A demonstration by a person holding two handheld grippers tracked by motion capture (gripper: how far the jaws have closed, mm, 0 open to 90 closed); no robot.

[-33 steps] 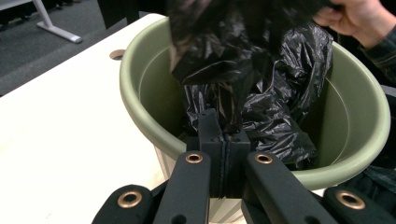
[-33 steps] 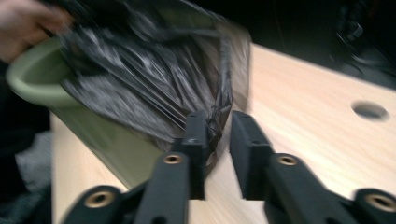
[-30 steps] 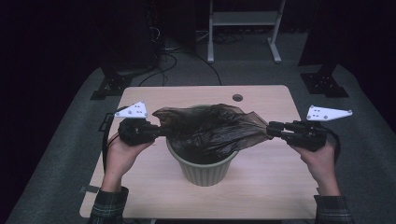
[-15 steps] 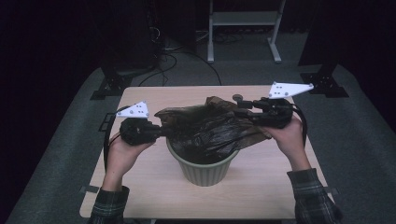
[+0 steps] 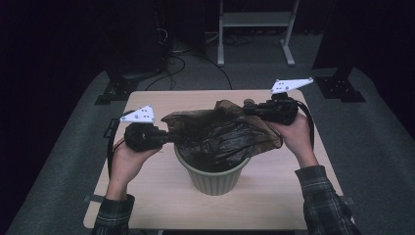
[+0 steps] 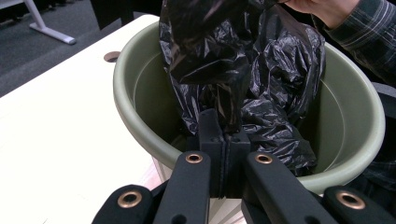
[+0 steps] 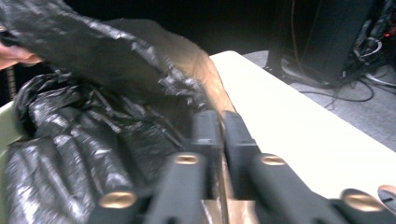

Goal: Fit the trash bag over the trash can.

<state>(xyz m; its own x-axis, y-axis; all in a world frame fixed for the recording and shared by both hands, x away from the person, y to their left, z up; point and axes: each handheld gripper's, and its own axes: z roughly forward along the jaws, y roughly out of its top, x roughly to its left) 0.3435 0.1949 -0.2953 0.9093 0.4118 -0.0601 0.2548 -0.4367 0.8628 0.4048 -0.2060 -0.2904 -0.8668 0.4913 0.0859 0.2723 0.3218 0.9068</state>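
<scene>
High view: I see the green bin (image 5: 212,172) mid-table (image 5: 147,196), bare wood all round; the black bag (image 5: 220,134) stretches left-right over its rim.

Left gripper view: left gripper (image 6: 226,140) is clamped on bag film inside the near rim.

Right gripper view: right gripper (image 7: 220,135) pinches the bag's edge.

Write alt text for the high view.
A person's two grippers pinch opposite edges of a black bin bag that hangs into a green bin on a pale table. The left gripper is low; the right gripper is raised farther back.
</scene>
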